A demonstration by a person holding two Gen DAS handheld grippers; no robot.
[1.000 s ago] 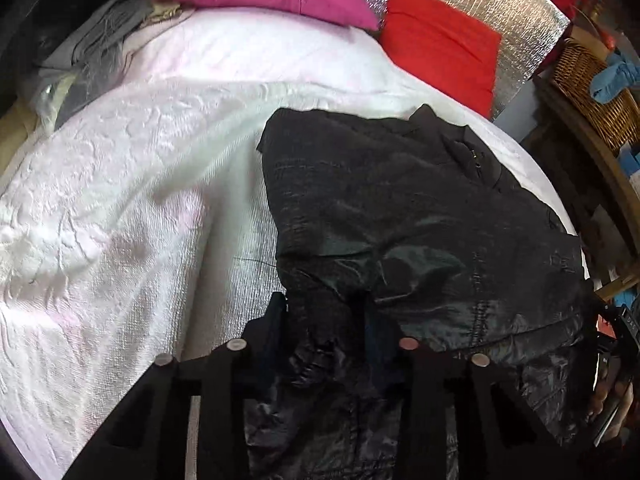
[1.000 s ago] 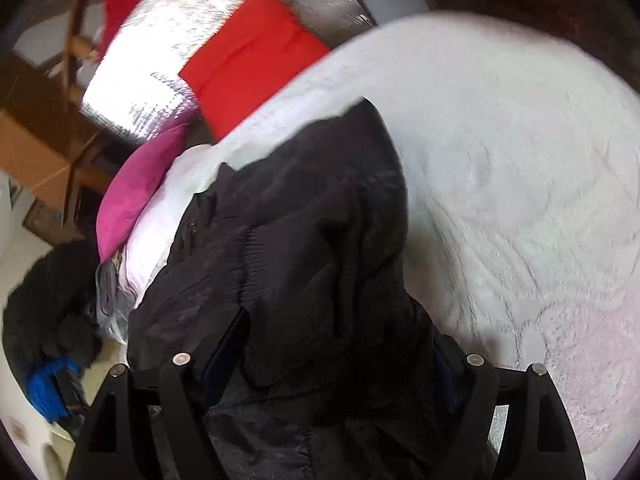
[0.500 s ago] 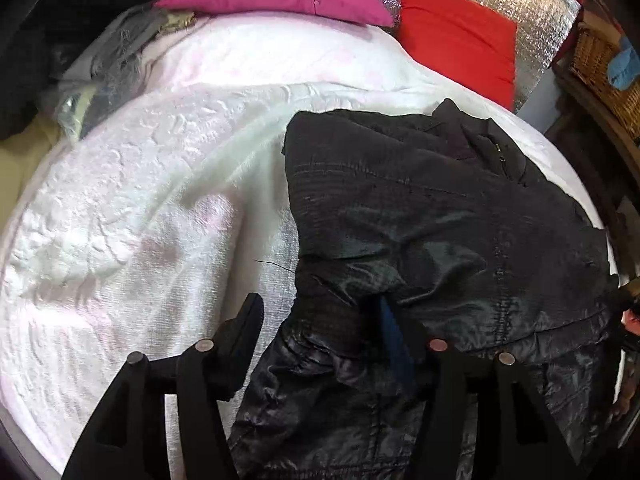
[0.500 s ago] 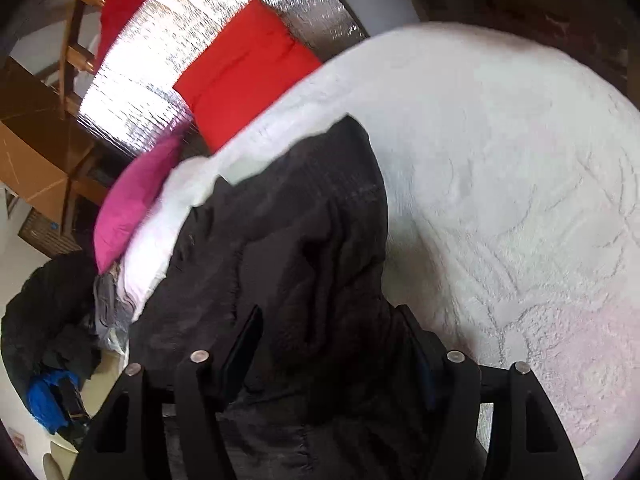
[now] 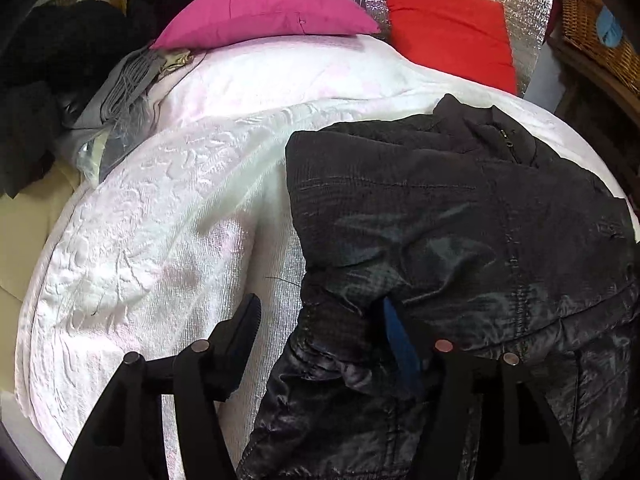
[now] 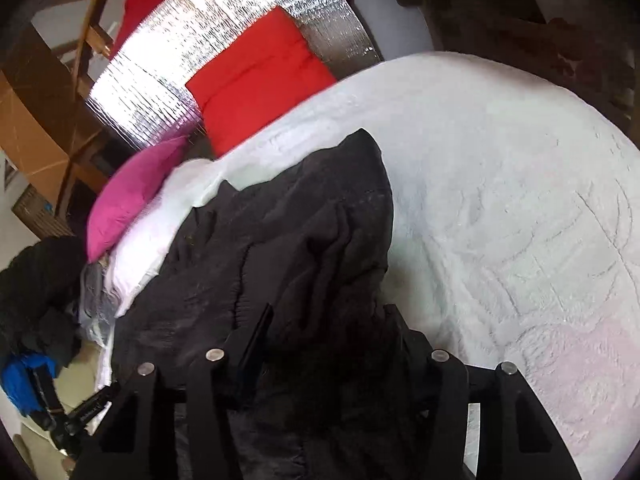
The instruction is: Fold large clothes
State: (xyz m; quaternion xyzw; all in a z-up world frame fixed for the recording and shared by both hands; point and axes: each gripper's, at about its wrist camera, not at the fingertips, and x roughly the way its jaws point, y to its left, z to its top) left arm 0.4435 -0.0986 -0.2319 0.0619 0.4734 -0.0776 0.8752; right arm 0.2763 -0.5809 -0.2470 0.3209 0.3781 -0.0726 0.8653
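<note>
One jacket (image 5: pixel 460 216) is lying part-folded on the bed (image 5: pixel 160 220). Left gripper (image 5: pixel 320 320) is opening off its hem; right gripper (image 6: pixel 328 328) is closing over fabric, grip unclear. Further folds are remaining.

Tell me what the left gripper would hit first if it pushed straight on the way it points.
Most likely the black jacket: the left gripper has just opened, and the jacket's left edge lies between its fingers. The white bedspread lies underneath; depth is hard to judge.

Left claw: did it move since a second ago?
Yes. The left claw has just been opening: its left finger swung off the black jacket onto the white bedspread; the jacket's edge lies loose between them.
</note>
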